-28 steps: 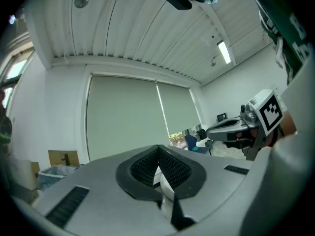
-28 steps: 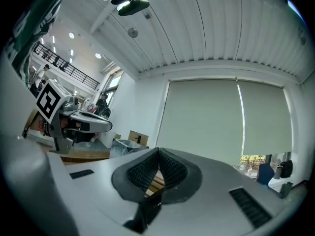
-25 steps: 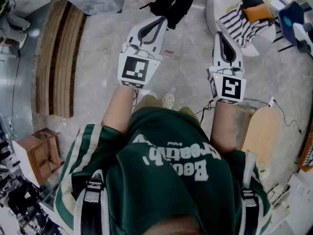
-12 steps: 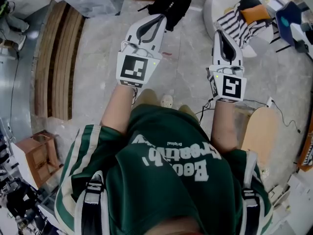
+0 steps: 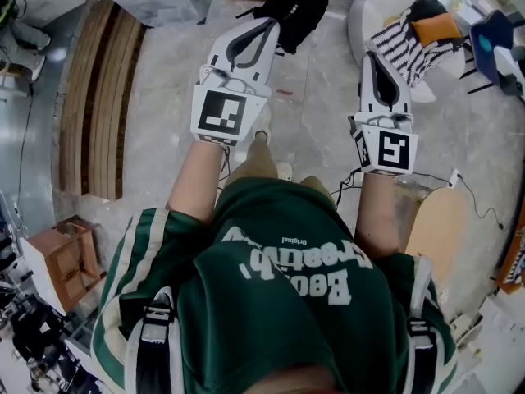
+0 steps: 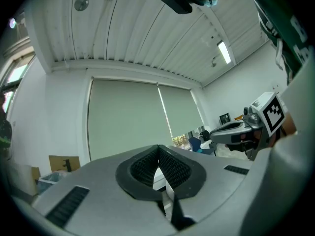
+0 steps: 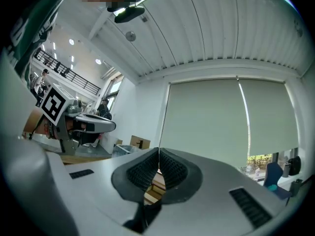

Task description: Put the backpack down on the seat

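Gleaming stone floor [image 5: 164, 97], black bag [image 5: 297, 5] ahead; left gripper [image 5: 273, 28], right gripper [image 5: 371, 57] closed, empty.

Wooden slats [image 5: 98, 97], wooden crate [image 5: 70, 261], striped cloth [image 5: 402, 43]

Two tools: the left tool [image 5: 271, 29] and the right tool [image 5: 371, 58]. One black backpack [image 5: 294, 5]. One white seat [image 5: 369, 8], with one striped cloth [image 5: 402, 43] and one orange cushion [image 5: 435, 27]. Two shoulder straps: the left strap [image 5: 154, 339] and the right strap [image 5: 418, 343]. One small wooden box [image 5: 64, 257].
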`<control>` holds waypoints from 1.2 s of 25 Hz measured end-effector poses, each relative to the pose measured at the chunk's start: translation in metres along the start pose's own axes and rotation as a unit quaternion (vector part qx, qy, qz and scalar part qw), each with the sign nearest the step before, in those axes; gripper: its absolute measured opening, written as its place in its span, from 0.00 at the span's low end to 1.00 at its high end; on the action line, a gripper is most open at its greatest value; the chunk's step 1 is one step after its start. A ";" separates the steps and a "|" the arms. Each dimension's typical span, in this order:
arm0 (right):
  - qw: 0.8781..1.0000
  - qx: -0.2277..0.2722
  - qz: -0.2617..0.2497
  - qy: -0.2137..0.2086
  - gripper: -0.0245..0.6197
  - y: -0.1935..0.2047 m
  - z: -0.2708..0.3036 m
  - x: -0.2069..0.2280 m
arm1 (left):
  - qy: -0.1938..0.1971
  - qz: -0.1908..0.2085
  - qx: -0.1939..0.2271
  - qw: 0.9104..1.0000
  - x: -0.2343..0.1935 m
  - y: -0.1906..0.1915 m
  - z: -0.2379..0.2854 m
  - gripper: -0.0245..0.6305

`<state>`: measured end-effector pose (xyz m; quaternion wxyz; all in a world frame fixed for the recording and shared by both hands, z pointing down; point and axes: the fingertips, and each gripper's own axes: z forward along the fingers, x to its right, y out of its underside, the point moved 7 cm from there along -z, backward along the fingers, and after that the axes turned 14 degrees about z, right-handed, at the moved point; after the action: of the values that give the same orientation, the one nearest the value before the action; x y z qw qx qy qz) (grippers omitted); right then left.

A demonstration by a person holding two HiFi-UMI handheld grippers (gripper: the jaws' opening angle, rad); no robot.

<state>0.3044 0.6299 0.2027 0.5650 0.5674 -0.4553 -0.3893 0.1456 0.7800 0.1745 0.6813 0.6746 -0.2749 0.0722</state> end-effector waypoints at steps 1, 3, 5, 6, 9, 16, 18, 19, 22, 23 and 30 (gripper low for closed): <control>1.000 0.001 -0.001 -0.006 0.09 0.001 0.010 0.001 | 0.000 -0.001 -0.001 1.000 -0.006 0.005 0.008 0.07; 1.000 -0.003 -0.006 -0.007 0.09 0.004 0.033 0.006 | 0.002 -0.002 -0.005 1.000 -0.017 0.018 0.025 0.07; 1.000 -0.012 -0.015 0.000 0.09 0.008 0.060 0.012 | 0.007 -0.006 -0.007 1.000 -0.029 0.033 0.045 0.07; 1.000 -0.015 -0.019 0.003 0.09 0.009 0.075 0.015 | 0.010 -0.009 -0.006 1.000 -0.037 0.040 0.056 0.07; 1.000 -0.016 -0.021 0.010 0.09 0.006 0.127 0.025 | 0.015 -0.018 -0.001 1.000 -0.069 0.057 0.091 0.07; 0.999 -0.004 -0.023 0.033 0.09 -0.003 0.244 0.038 | 0.035 -0.016 0.003 0.999 -0.150 0.097 0.165 0.07; 0.999 -0.003 -0.025 0.038 0.09 -0.003 0.274 0.039 | 0.039 -0.018 0.006 0.999 -0.173 0.106 0.180 0.07; 0.999 -0.002 -0.026 0.040 0.09 -0.002 0.287 0.039 | 0.040 -0.015 0.008 0.999 -0.184 0.111 0.187 0.07; 0.999 -0.002 -0.024 0.032 0.09 0.003 0.321 0.042 | 0.041 -0.013 0.007 0.999 -0.209 0.129 0.207 0.07; 0.999 -0.003 -0.023 0.027 0.09 0.006 0.329 0.042 | 0.042 -0.015 0.005 0.999 -0.216 0.135 0.213 0.07; 0.999 -0.023 -0.016 0.026 0.09 0.028 0.375 0.059 | 0.041 -0.021 -0.016 0.999 -0.245 0.180 0.252 0.07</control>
<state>-0.0398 0.4674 0.2130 0.5834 0.5716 -0.4216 -0.3939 -0.2136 0.6188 0.2015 0.7043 0.6655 -0.2334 0.0811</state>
